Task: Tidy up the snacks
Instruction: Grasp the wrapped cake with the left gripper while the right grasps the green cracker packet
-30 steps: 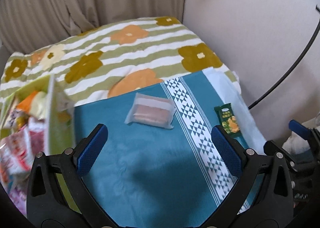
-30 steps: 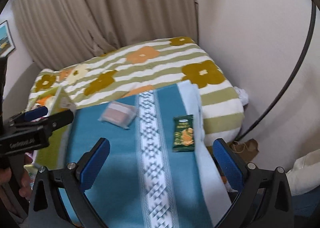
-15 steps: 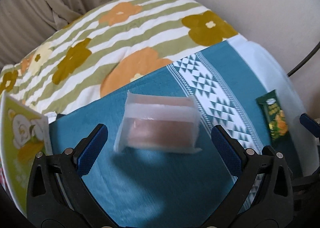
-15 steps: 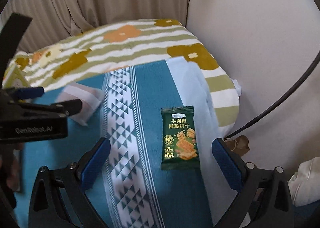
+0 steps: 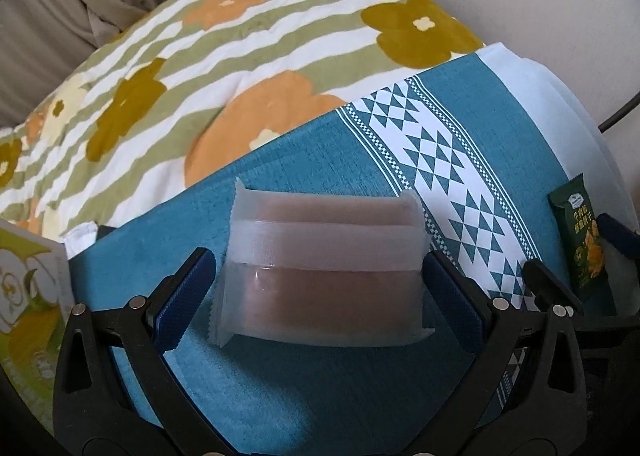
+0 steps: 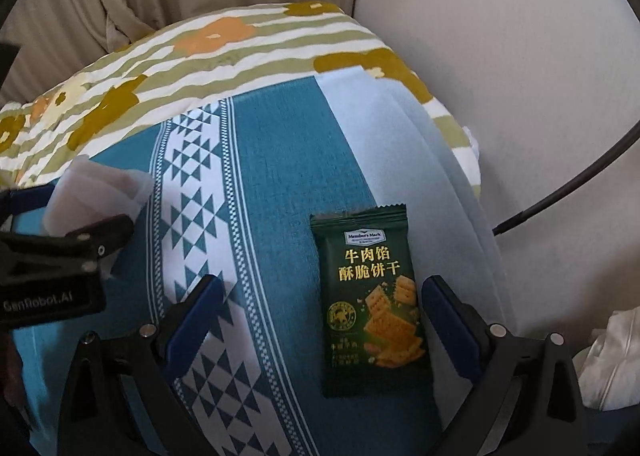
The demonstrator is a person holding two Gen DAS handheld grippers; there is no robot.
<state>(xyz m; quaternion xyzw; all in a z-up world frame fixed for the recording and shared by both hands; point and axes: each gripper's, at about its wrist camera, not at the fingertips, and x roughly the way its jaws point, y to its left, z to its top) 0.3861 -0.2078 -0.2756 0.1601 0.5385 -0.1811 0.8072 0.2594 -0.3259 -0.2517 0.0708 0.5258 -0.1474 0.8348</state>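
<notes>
A translucent packet [image 5: 324,272] holding a brown cake lies on the teal cloth [image 5: 280,388]. My left gripper [image 5: 318,296] is open and low over it, with a blue pad on each side of the packet. A dark green cracker packet [image 6: 372,296] lies flat on the same cloth. My right gripper [image 6: 322,320] is open around it, and the packet sits closer to the right finger. The green packet [image 5: 580,244] also shows at the right edge of the left wrist view. The translucent packet [image 6: 100,192] appears at the left of the right wrist view.
A yellow-green printed box [image 5: 28,296] stands at the cloth's left edge. Behind the cloth lies a striped floral blanket [image 5: 240,56], then a curtain and a white wall. A black cable [image 6: 560,196] and a crumpled white cloth [image 6: 612,356] are at the right.
Both grippers have moved forward and down. The cake packet now sits between my left fingers, and the green packet between my right fingers. Both stay open.
</notes>
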